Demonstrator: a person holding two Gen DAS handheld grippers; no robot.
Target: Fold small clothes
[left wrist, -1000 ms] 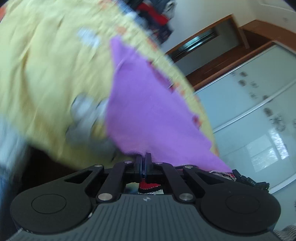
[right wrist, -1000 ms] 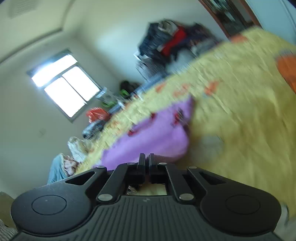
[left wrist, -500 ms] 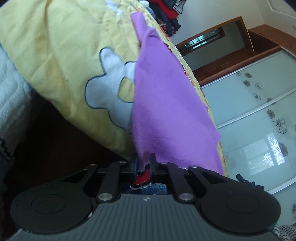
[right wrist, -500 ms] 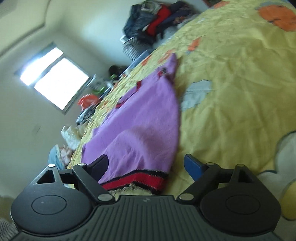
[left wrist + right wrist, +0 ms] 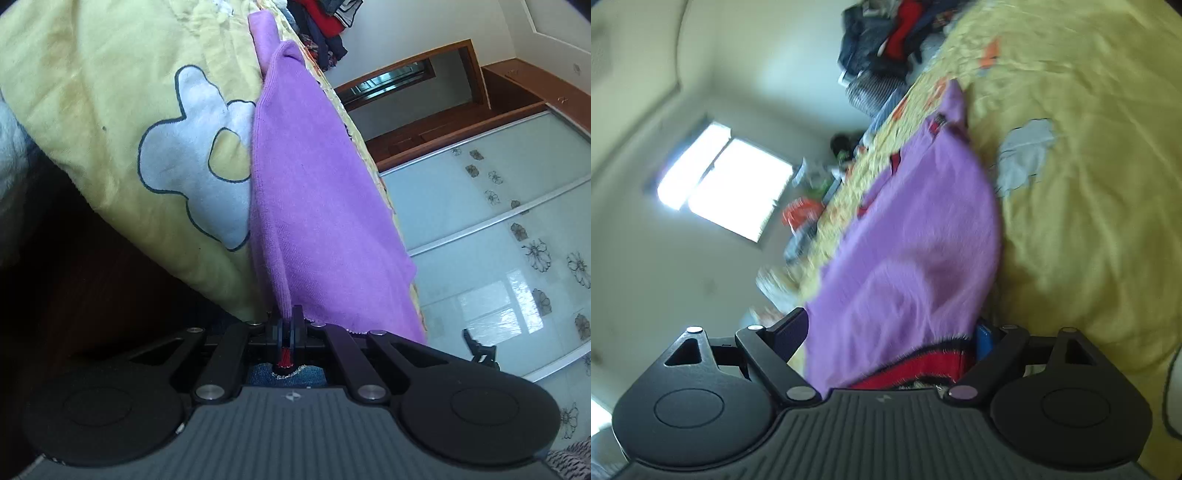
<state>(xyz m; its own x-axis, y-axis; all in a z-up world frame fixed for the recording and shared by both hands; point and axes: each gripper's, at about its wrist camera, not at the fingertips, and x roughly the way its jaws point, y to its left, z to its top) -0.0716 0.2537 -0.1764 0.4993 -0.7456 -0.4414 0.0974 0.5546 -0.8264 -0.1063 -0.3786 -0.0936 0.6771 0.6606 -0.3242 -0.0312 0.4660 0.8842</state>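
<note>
A purple knit garment [image 5: 314, 192] with a red and black hem lies spread on a yellow bedspread [image 5: 92, 92]. My left gripper [image 5: 286, 325] is shut on the hem corner at the bed's near edge, the cloth stretched away from it. In the right wrist view the same garment [image 5: 905, 240] fills the middle. My right gripper [image 5: 890, 332] is open, its jaws wide apart on either side of the red hem [image 5: 923, 365], which lies between them. That view is blurred.
A pile of dark and red clothes [image 5: 886, 40] sits at the far end of the bed [image 5: 1089, 184]. A window [image 5: 720, 181] is on the wall. A glass-door wardrobe [image 5: 498, 221] stands to the right in the left wrist view.
My right gripper opened from shut and let go of the hem, then moved in closer over it. My left gripper kept its hold and pulled the garment taut toward the bed's edge.
</note>
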